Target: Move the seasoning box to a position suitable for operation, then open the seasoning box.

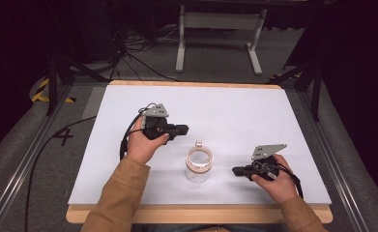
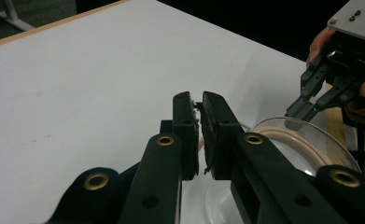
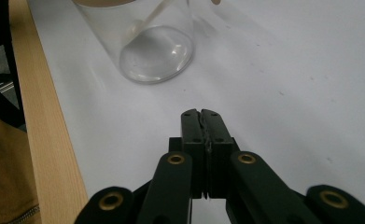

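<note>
**A light glass jar between two closed claws: the tip-over risk**

We have the clear glass jar with the pale tan ring around its mouth (image 1: 199,164) standing upright on the white counter (image 1: 235,116), near the front edge and roughly midway between the two hands. The left claw (image 1: 182,129) sits just up and to the left of the jar, its jaws clenched on nothing we can make out (a sliver of a gap shows between the pads in the left gripper view, no object in it). The right claw (image 1: 236,170) waits to the jar's right, low over the counter, jaws pressed flat together and empty.

What could go wrong? We judge the jar looks empty and light, so a nudge from a closed claw high on the rim would likely tip or skate it rather than seat a grip. The pale wooden front strip of the counter (image 3: 45,121) lies close by, so a push toward the person could send the jar off. Smooth glass may also slip between hard jaws if they close off-centre. The small ring-shaped piece (image 1: 199,143) at the jar's far rim is too small to identify.
</note>
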`<action>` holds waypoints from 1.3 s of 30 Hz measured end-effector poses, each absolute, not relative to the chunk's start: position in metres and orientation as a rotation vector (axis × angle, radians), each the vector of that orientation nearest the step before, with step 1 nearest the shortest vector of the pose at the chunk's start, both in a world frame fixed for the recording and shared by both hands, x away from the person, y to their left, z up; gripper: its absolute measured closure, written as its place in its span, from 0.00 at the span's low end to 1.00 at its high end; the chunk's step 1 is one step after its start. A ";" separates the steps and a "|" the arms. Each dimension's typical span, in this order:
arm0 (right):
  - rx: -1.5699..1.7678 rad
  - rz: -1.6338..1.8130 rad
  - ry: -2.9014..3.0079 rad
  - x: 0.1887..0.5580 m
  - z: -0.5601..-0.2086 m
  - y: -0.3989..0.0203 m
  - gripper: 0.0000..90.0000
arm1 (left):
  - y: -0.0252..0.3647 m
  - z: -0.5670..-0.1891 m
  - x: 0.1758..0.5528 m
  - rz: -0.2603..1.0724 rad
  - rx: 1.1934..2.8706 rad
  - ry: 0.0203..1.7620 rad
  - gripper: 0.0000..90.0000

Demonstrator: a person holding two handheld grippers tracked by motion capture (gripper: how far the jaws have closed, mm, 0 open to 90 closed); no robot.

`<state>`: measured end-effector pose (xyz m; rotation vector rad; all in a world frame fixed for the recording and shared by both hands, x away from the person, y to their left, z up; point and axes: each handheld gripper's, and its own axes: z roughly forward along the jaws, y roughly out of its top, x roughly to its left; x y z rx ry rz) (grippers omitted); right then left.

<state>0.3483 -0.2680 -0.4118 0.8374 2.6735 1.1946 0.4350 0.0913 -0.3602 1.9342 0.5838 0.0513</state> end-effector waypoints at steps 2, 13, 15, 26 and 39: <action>0.834 1.195 2.678 0.347 -0.413 -0.267 1.00 | 0.091 -0.361 0.437 0.045 1.924 0.581 0.94; 0.810 1.172 2.712 0.345 -0.419 -0.258 1.00 | 0.079 -0.373 0.442 -0.041 1.901 0.576 0.96; 0.807 1.168 2.716 0.345 -0.420 -0.258 1.00 | 0.077 -0.375 0.443 -0.056 1.914 0.569 0.96; 0.789 1.149 2.731 0.343 -0.422 -0.251 0.99 | 0.061 -0.380 0.442 -0.096 1.959 0.534 0.97; 0.754 1.173 2.724 0.340 -0.419 -0.245 0.99 | 0.058 -0.380 0.441 -0.127 1.952 0.512 1.00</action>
